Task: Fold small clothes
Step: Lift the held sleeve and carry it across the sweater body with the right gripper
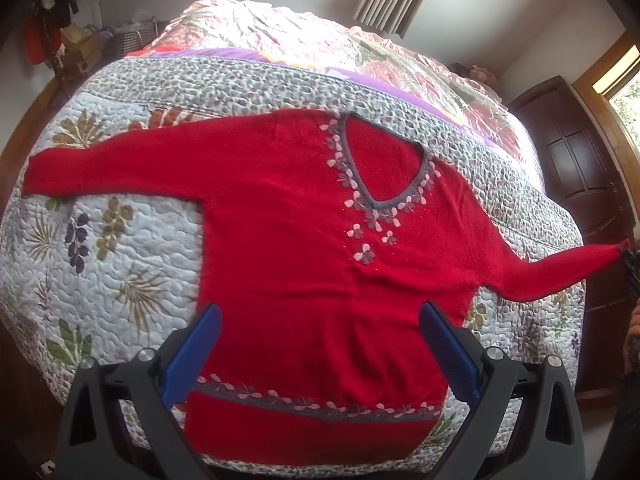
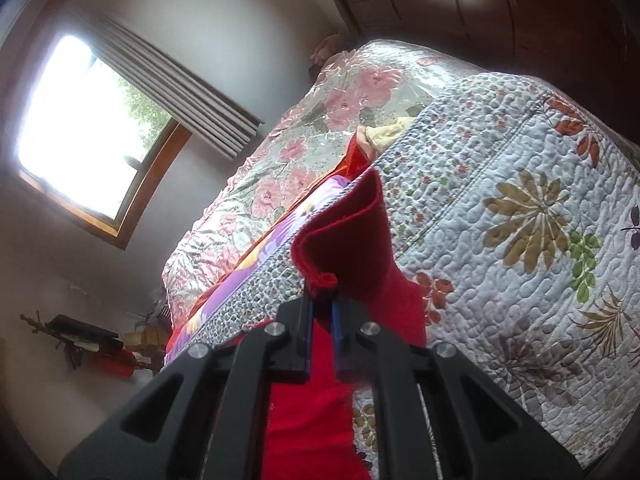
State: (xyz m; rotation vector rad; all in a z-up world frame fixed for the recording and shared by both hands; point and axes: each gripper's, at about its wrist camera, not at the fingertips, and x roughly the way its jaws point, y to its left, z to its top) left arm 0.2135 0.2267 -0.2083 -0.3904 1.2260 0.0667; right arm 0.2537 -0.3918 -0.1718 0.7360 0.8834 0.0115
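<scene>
A red V-neck sweater (image 1: 304, 240) with grey and pink flower trim lies flat, front up, on a quilted bedspread (image 1: 100, 248). Its left sleeve (image 1: 112, 164) stretches out flat. My left gripper (image 1: 320, 312) hovers open above the lower body of the sweater, blue pads wide apart and nothing between them. The right sleeve (image 1: 560, 272) is pulled out past the bed's edge, its cuff pinched by my right gripper (image 1: 630, 258). In the right wrist view, my right gripper (image 2: 322, 300) is shut on that red sleeve cuff (image 2: 344, 236), which folds up above the fingertips.
A pink floral cover (image 1: 320, 44) and a purple sheet (image 1: 360, 76) lie further up the bed. A dark wooden door (image 1: 576, 168) stands to the right, a curtained window (image 2: 80, 128) behind. Clutter and a basket (image 1: 132, 36) sit in the far left corner.
</scene>
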